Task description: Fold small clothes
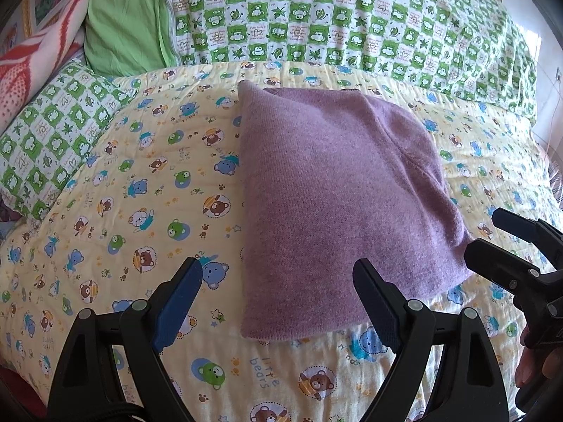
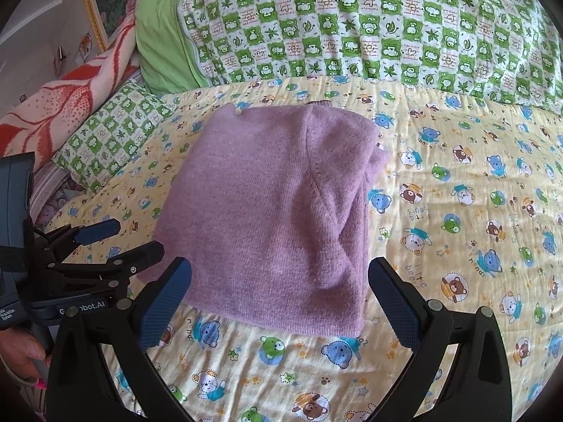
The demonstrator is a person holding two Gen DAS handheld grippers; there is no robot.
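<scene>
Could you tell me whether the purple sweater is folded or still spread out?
Folded: the purple sweater lies as a compact rectangle on the bear-print quilt, layers stacked at its right edge.

I see the purple sweater [image 2: 271, 218] lying folded on the yellow bear quilt [image 2: 457, 211]. My right gripper [image 2: 279, 302] hangs just before the sweater's near edge, fingers wide apart and empty. The left gripper [image 2: 119, 239] is beside the sweater's left corner, also spread. Behind the sweater lies the green checked blanket [image 2: 352, 24].
</scene>
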